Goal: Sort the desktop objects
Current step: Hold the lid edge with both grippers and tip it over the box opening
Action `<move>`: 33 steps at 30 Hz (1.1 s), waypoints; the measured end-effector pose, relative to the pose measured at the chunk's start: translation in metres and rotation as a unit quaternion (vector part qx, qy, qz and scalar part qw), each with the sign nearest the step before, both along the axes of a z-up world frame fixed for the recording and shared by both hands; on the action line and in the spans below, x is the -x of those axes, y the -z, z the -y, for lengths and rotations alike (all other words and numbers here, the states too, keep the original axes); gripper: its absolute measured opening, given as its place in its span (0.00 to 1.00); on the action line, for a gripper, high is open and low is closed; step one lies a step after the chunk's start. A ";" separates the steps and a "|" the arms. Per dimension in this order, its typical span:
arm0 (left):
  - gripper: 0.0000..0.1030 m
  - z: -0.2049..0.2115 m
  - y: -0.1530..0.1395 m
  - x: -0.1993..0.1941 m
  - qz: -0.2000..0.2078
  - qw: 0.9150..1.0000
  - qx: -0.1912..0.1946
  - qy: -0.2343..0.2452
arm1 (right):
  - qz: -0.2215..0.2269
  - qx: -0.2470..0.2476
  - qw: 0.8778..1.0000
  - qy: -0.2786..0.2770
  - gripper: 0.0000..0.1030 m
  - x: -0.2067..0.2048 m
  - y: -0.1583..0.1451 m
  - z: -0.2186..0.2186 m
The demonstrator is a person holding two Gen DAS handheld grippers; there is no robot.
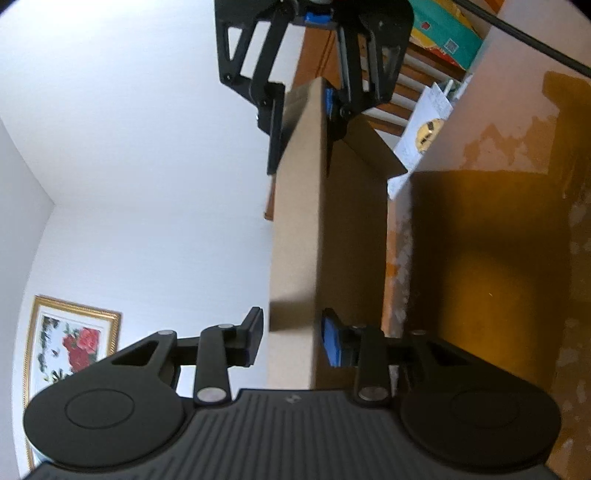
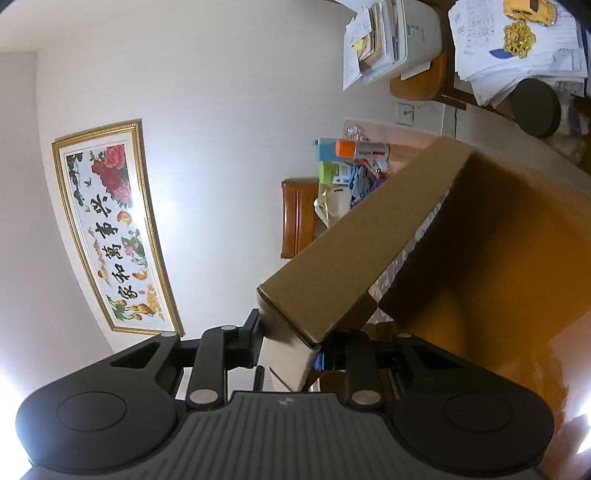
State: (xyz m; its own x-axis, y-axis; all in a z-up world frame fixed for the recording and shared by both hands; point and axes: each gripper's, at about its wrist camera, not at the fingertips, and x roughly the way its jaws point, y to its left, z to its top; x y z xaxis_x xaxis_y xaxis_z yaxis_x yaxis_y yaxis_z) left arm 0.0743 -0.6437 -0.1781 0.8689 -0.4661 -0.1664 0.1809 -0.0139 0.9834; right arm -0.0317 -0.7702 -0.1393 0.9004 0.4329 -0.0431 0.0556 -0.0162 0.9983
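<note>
A long, flat cardboard box hangs in the air beside the orange-brown table, one end in each gripper. Around its near end, my left gripper stands open: a sliver of wall shows between its left finger and the box. At the far end, my right gripper is shut on the box. In the right wrist view the same box runs away from my right gripper, tilted over the table, with its end pinched between the pads.
Loose papers lean at the table's far side. Bottles and small clutter sit beyond the box by a wooden chair. Paper stacks, a yellow toy car and a black round object lie further off. A framed picture hangs on the wall.
</note>
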 end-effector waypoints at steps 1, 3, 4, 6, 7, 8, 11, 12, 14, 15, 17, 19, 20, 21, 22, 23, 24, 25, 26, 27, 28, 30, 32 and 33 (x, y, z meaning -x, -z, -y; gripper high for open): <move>0.39 -0.003 0.004 0.001 0.001 1.000 -0.009 0.003 | -0.006 -0.008 1.000 0.000 0.31 0.001 0.001 -0.001; 0.39 -0.025 0.010 -0.006 -0.008 1.000 -0.014 0.006 | -0.015 -0.008 1.000 -0.001 0.32 0.004 0.003 -0.001; 0.39 -0.036 0.012 -0.009 -0.013 1.000 -0.015 0.008 | -0.017 -0.012 1.000 -0.001 0.32 0.005 0.005 -0.002; 0.39 -0.035 0.014 -0.011 -0.017 1.000 -0.020 0.007 | -0.021 -0.019 1.000 0.001 0.33 0.008 0.009 -0.003; 0.39 -0.033 0.015 -0.011 -0.014 1.000 -0.024 0.008 | -0.023 -0.022 0.999 0.002 0.33 0.009 0.010 -0.003; 0.40 -0.031 0.017 -0.012 -0.011 1.000 -0.028 0.008 | -0.023 -0.023 0.999 0.003 0.33 0.010 0.011 -0.003; 0.74 -0.031 0.018 -0.016 -0.029 0.999 -0.025 0.016 | -0.023 -0.027 0.999 0.006 0.33 0.012 0.014 -0.006; 0.89 -0.030 0.017 -0.017 -0.039 0.999 -0.026 0.022 | -0.023 -0.028 0.999 0.006 0.33 0.012 0.014 -0.006; 0.93 -0.025 0.016 -0.021 -0.055 0.998 -0.029 0.029 | -0.023 -0.028 0.999 0.009 0.33 0.011 0.014 -0.004; 0.93 -0.023 0.016 -0.024 -0.065 0.997 -0.034 0.027 | -0.023 -0.028 0.999 0.008 0.33 0.010 0.014 -0.004; 0.94 -0.017 0.015 -0.033 -0.097 0.994 -0.044 0.013 | -0.023 -0.028 0.999 0.008 0.33 0.009 0.013 -0.003; 0.94 -0.012 0.011 -0.049 -0.155 0.987 -0.050 -0.016 | -0.023 -0.027 0.999 0.007 0.33 0.008 0.012 -0.002; 0.94 -0.009 0.009 -0.057 -0.178 0.983 -0.045 -0.025 | -0.024 -0.028 0.999 0.007 0.33 0.008 0.012 -0.001; 0.94 -0.006 0.007 -0.064 -0.199 0.979 -0.041 -0.032 | -0.024 -0.029 0.999 0.008 0.33 0.008 0.012 0.000; 0.94 -0.005 0.005 -0.069 -0.208 0.977 -0.040 -0.036 | -0.025 -0.027 0.999 0.006 0.33 0.008 0.012 0.000; 0.94 -0.006 0.005 -0.074 -0.211 0.976 -0.045 -0.038 | -0.024 -0.029 0.999 0.006 0.33 0.008 0.012 0.000; 0.94 -0.015 -0.002 -0.071 -0.214 0.975 -0.051 -0.039 | -0.024 -0.031 0.999 0.006 0.33 0.007 0.012 0.000; 0.92 -0.020 -0.005 -0.069 -0.213 0.975 -0.059 -0.039 | -0.024 -0.032 0.999 0.006 0.33 0.007 0.013 0.000; 0.88 -0.020 -0.003 -0.071 -0.199 0.977 -0.067 -0.038 | -0.025 -0.033 0.999 0.005 0.33 0.007 0.013 0.000; 0.72 -0.018 0.001 -0.073 -0.183 0.979 -0.075 -0.038 | -0.025 -0.035 0.999 0.005 0.33 0.007 0.013 0.000; 0.61 -0.017 0.005 -0.074 -0.168 0.982 -0.082 -0.037 | -0.029 -0.034 0.999 0.005 0.34 0.006 0.013 0.000; 0.35 -0.011 0.007 -0.078 -0.151 0.985 -0.081 -0.035 | -0.037 -0.034 0.999 0.004 0.34 0.006 0.014 0.000; 0.35 -0.006 0.007 -0.081 -0.147 0.985 -0.082 -0.035 | -0.040 -0.039 0.998 0.004 0.35 0.006 0.017 0.000; 0.35 -0.005 0.007 -0.082 -0.147 0.985 -0.085 -0.034 | -0.041 -0.041 0.998 0.005 0.35 0.006 0.018 0.000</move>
